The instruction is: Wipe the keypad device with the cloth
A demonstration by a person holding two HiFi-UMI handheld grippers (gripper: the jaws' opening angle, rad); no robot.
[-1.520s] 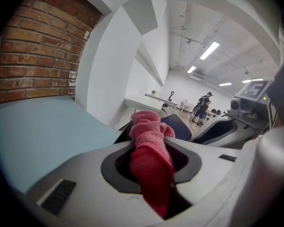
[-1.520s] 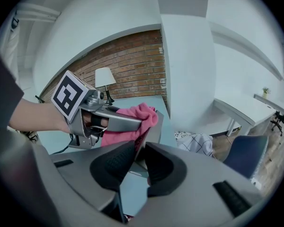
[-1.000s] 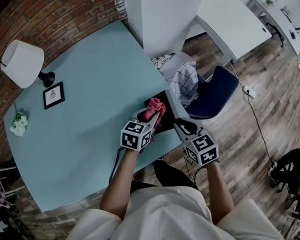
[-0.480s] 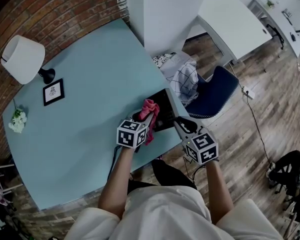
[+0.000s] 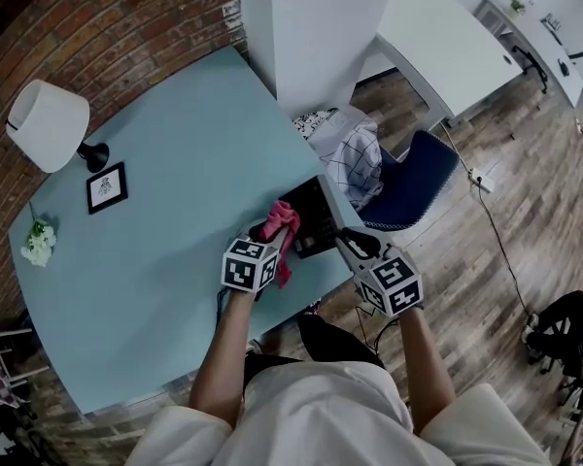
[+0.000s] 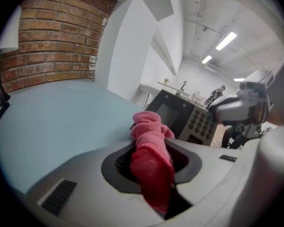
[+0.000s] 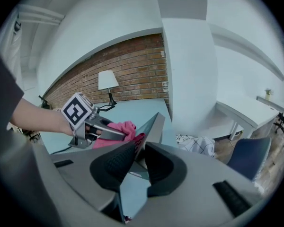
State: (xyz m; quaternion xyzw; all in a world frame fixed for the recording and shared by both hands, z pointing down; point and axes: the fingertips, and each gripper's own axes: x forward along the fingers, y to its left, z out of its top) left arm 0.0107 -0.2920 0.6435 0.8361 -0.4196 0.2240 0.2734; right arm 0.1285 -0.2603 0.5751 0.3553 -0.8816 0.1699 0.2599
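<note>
Cloth (image 5: pixel 287 223), pink and bunched, is clamped between the fingers of the left gripper (image 5: pixel 269 231). Over the last second it has been drawn leftward, off the middle of the keypad device (image 5: pixel 318 216) to its left edge, so the screen and keys are uncovered. The device is held tilted off the blue worktop (image 5: pixel 165 192) by the right gripper (image 5: pixel 348 242), fingers closed on its near edge. One wiping stroke is judged finished
</note>
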